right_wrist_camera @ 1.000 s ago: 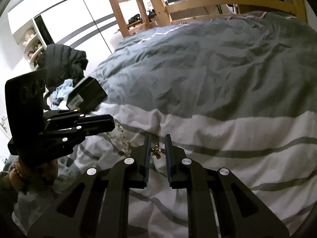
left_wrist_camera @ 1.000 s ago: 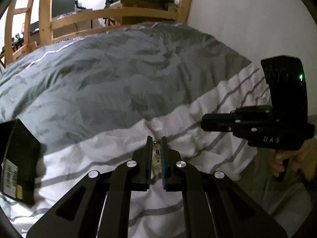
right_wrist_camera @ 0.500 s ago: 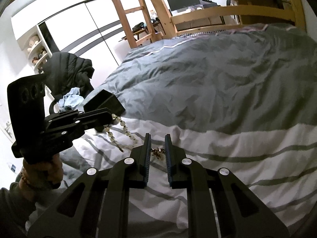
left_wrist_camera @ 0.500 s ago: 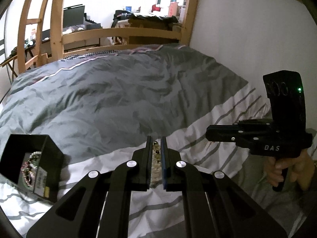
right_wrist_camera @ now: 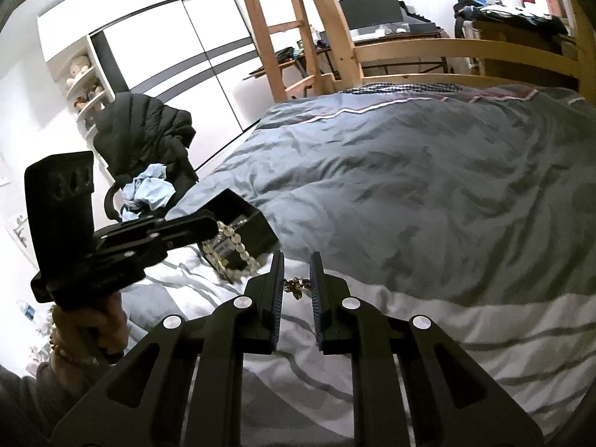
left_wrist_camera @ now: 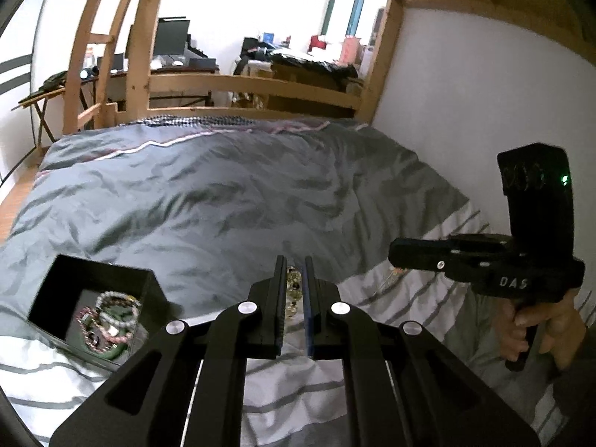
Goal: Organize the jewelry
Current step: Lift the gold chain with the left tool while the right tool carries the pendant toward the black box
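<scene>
Black box (left_wrist_camera: 93, 298): open-topped, on the bed (left_wrist_camera: 223, 193) at the lower left of the left wrist view, where the grey cover meets the white striped part. Holds several bead bracelets (left_wrist_camera: 111, 316), pale, pink and green, coiled together on its floor.

Left tool (left_wrist_camera: 294, 290): raised above the bed, to the right of the box and apart from it. Jaws drawn close and clenched on a bead necklace (left_wrist_camera: 293, 285); pale and dark beads show in the narrow gap between the fingers. In the right wrist view the necklace (right_wrist_camera: 234, 249) hangs in a loop from the tip of this tool (right_wrist_camera: 208, 225), in front of the box (right_wrist_camera: 246, 223), its lowest beads near or on the white cover; contact cannot be told.

Small gold piece (right_wrist_camera: 296, 285): a bunched chain or charm, sitting between the fingers of the right tool (right_wrist_camera: 296, 287), just right of the hanging necklace. Fingers stand a little apart with the piece spanning the gap; it appears gripped, hanging at the fingertips above the white striped cover.

Right tool, from the left wrist view (left_wrist_camera: 395, 255): at the far right, held by a hand (left_wrist_camera: 540, 320), tip pointing left, well apart from the box.

Jacket (right_wrist_camera: 145, 134): dark, draped at the bedside, far left.
</scene>
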### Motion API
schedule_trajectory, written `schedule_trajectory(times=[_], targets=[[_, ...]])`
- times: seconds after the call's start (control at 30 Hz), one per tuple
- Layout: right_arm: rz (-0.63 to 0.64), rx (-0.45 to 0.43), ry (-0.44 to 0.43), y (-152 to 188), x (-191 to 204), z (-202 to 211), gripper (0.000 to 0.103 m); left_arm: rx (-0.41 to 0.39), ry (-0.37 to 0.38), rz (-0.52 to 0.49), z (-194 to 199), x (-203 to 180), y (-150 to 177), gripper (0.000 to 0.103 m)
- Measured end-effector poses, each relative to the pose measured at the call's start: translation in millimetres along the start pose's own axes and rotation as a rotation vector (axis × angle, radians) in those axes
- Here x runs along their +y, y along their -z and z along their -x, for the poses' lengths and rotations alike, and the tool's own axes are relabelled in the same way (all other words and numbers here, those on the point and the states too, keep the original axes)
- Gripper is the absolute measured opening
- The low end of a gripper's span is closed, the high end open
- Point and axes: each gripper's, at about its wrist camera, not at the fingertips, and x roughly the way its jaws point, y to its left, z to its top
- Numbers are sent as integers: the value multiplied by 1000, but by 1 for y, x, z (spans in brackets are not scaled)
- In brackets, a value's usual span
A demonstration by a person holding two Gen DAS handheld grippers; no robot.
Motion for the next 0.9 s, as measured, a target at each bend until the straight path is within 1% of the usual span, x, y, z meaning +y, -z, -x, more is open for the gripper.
schedule_trajectory(times=[0.1,0.23,0.53,0.63,0.7,0.8,0.9], targets=[[21,9,1,-10,12,-8,15,-15,-26,-5,9,14,-8,7],[41,14,-5,-23,27,-18,15,-11,-44,-9,13,28,-13,7],[57,31,-58,-49,60,-47,15,-26,-82,35,28,76,-20,7],[56,50,-93,-58,73,-63,15,-39,-55,72,33,97,-19,7],[35,63,-134,-64,80,-75,15,-35,-25,114,32,113,-18,7],[-21,85,-209,-71,85,-95,15,-26,10,152,29,134,-17,7],[-82,109,-278,-77,86,-120,15,-28,31,159,27,148,-17,7]])
